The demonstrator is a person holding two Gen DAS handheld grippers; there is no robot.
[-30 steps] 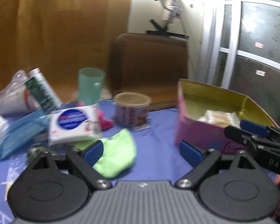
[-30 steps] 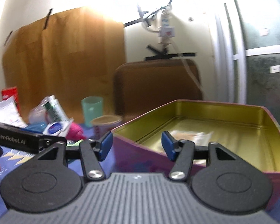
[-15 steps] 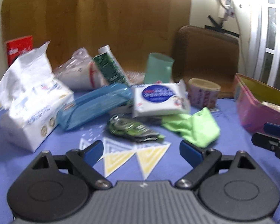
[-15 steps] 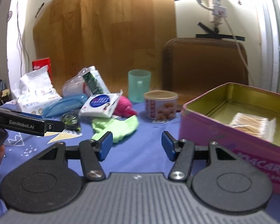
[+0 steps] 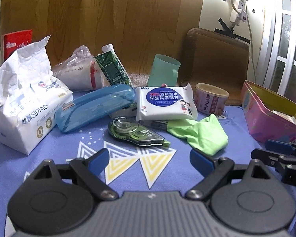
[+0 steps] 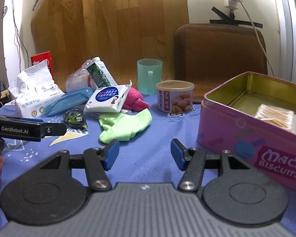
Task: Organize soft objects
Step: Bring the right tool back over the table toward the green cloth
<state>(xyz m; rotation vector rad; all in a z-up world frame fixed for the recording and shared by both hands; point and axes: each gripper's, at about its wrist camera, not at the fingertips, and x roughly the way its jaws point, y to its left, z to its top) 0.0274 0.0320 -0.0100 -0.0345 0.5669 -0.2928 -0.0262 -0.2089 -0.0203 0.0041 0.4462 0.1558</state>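
Left gripper (image 5: 150,159) and right gripper (image 6: 145,154): fingers apart, holding nothing. Green cloth (image 6: 124,125) mid-frame on counter (image 6: 159,144). Pink tin (image 6: 252,136) at right reads "MACA… BISCUITS". Farther back, tissue pack (image 5: 27,106) reads "SIPIAO". Pink cloth (image 6: 135,99) behind the wipes pack (image 6: 106,98) shows clearly only in the right view.

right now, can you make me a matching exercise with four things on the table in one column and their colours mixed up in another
Things:
1. crumpled soft cloth
2. plastic cup with handle
3. rectangular biscuit tin
4. long plastic case

Colours:
A. pink
B. translucent blue
C. lime green
D. pale teal

Pairs: 1-C, 2-D, 3-A, 4-B
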